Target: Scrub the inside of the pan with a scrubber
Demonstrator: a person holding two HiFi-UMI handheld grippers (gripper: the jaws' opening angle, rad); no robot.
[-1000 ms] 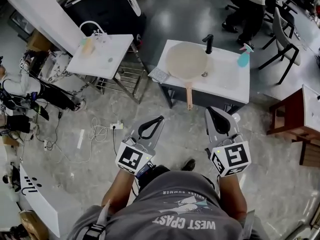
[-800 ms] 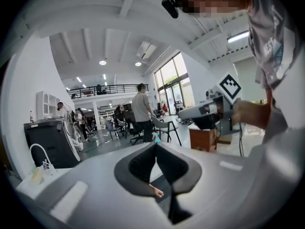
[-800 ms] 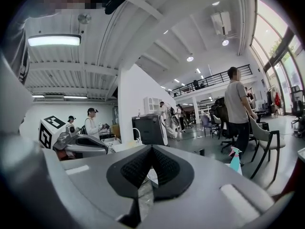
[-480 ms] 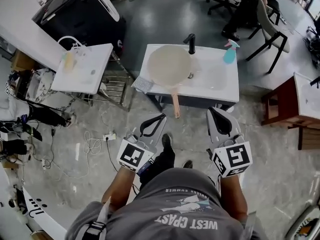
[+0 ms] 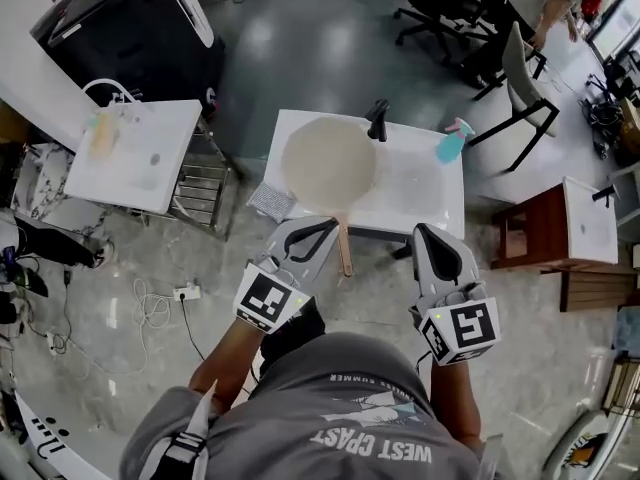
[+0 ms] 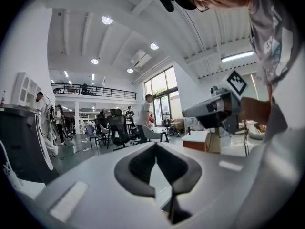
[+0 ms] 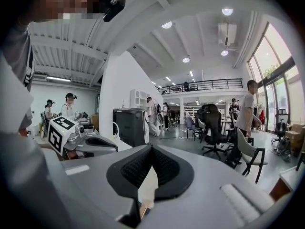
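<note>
**Pan and scrubber on the bench; both tools closed and empty.**

The pan point(image 5: 330, 165) lies flat on the white bench point(image 5: 425, 183), with its handle point(image 5: 344, 250) jutting over the near edge. The scrubber point(image 5: 271, 202) sits just beside the pan's rim, at the bench's near left corner. We hold the left tool point(image 5: 322, 228) close by the handle and the right tool point(image 5: 428, 236) at the bench's front edge, each with its jaws pressed together and gripping nothing. We judge two risks: a tool may nudge the overhanging handle and swing the pan, or closed jaws may push the scrubber off the corner instead of taking it.
</note>
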